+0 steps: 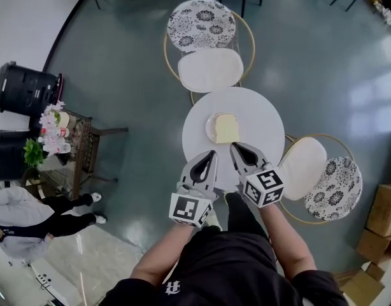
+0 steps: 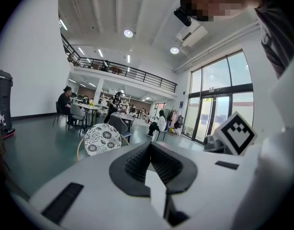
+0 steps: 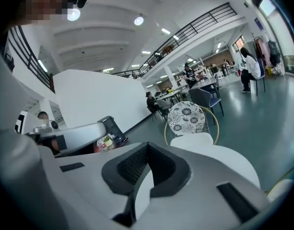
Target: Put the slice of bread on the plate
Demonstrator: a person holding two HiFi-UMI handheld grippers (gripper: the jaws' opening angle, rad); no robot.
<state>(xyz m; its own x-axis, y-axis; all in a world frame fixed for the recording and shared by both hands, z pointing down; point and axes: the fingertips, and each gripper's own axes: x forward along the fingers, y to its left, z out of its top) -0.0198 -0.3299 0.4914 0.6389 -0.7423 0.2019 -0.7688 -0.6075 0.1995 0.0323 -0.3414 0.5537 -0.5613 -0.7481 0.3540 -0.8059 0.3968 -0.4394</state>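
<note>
A pale slice of bread [image 1: 227,128] lies on a small white plate [image 1: 210,128] near the middle of the round white table [image 1: 259,116]. Both grippers hover side by side over the table's near edge, just short of the plate. My left gripper [image 1: 212,153] has its jaws closed tip to tip with nothing between them, as its own view confirms [image 2: 150,145]. My right gripper [image 1: 234,147] is likewise shut and empty [image 3: 147,145]. Both gripper views look level across the room, so the bread and plate are hidden in them.
A chair with a patterned back [image 1: 205,43] stands behind the table, and a second one [image 1: 323,171] stands at the right. At the left are a side table with flowers [image 1: 55,129], a black bin [image 1: 23,88] and a person [image 1: 30,215]. Cardboard boxes [image 1: 383,215] sit at the right edge.
</note>
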